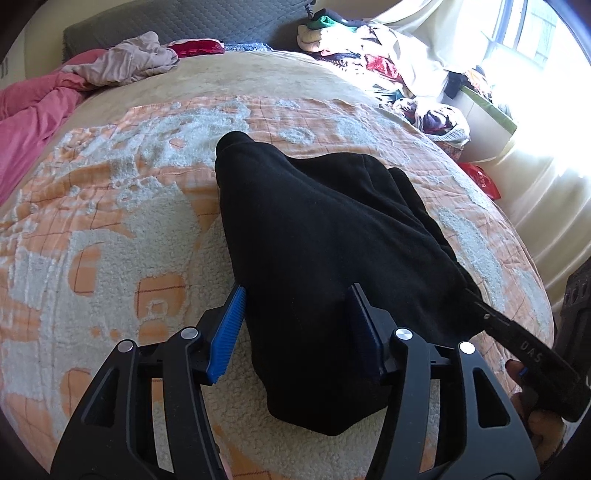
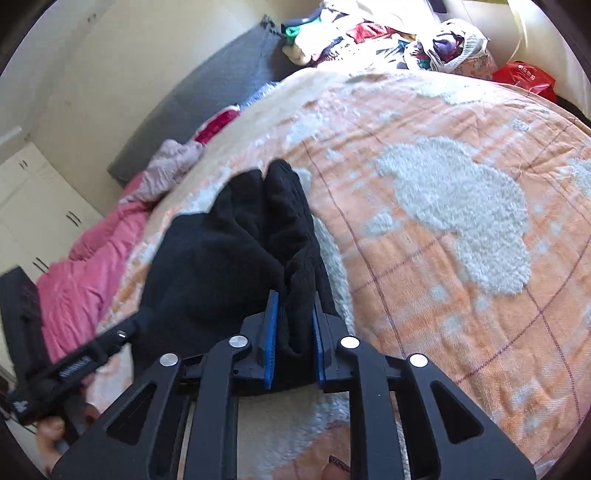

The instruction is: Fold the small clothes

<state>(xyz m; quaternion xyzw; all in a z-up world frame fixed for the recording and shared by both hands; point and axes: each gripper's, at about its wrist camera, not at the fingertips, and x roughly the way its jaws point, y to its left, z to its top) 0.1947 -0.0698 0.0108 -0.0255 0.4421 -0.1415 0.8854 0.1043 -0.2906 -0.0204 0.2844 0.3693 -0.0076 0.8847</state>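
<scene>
Covering the whole work area: a bed (image 1: pixel 258 77) under an orange-and-white checked fleece blanket (image 1: pixel 110 229) with raised white pile patches.

Pink quilt (image 1: pixel 33 110), bunched along the far left edge of the bed in the left wrist view, with a crumpled pale mauve cloth (image 1: pixel 129 61) lying on it.

Grey quilted headboard (image 1: pixel 184 26) behind the bed.

Heap of mixed clothes (image 1: pixel 369 44) at the far right corner of the bed, beside a bright window (image 1: pixel 524 33) and a pale curtain.

Black fleece garment (image 1: pixel 314 221), the task's item: lies crumpled near the middle of the blanket, one narrow end pointing toward the headboard.

White mesh bag (image 2: pixel 454 44), stuffed with coloured fabrics, at the far bed edge.

Red plastic bag (image 2: pixel 524 77) with white printing too small to read; contents hidden.

Left gripper (image 1: pixel 299 328): blue pads stand apart astride the near part of the garment; the cloth lies between them, the left pad clear of it, the right pad half hidden by a fold.

Right gripper (image 2: pixel 293 328): blue pads drawn close together, clamped on a bunched fold of the garment's edge. Its black finger carries the letters "DAS" in the left wrist view.
</scene>
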